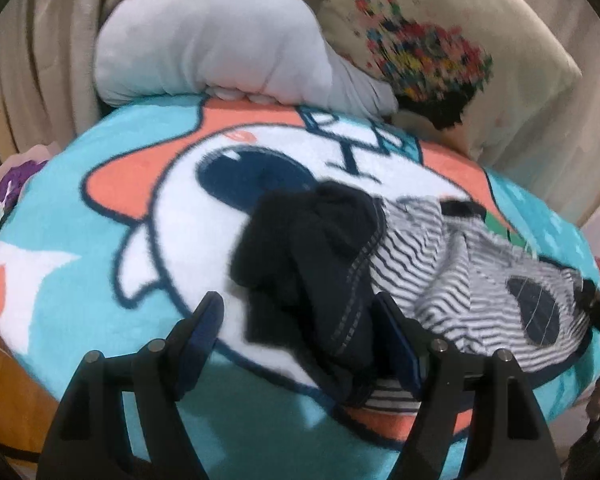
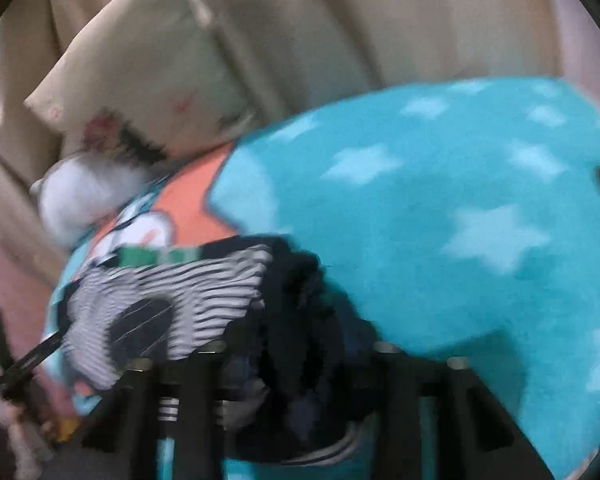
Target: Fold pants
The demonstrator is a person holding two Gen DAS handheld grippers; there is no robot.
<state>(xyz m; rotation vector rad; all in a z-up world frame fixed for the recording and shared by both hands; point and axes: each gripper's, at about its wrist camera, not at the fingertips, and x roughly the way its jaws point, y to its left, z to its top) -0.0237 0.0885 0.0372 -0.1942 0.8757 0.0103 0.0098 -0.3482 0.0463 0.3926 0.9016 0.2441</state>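
The pants [image 1: 380,276] lie bunched on the blanket [image 1: 100,248] spread over the bed, just ahead of the left tool [image 1: 296,320], with a plush toy [image 1: 220,44] and a pillow [image 1: 460,40] behind them against the curtain [image 1: 40,60].

One pair of striped pants [image 1: 400,264] is lying on one blue blanket [image 1: 80,216]. One white plush toy [image 1: 204,48] and one cream pillow [image 1: 480,40] are sitting behind. Two grippers are showing, left gripper [image 1: 296,312] and right gripper [image 2: 296,356].
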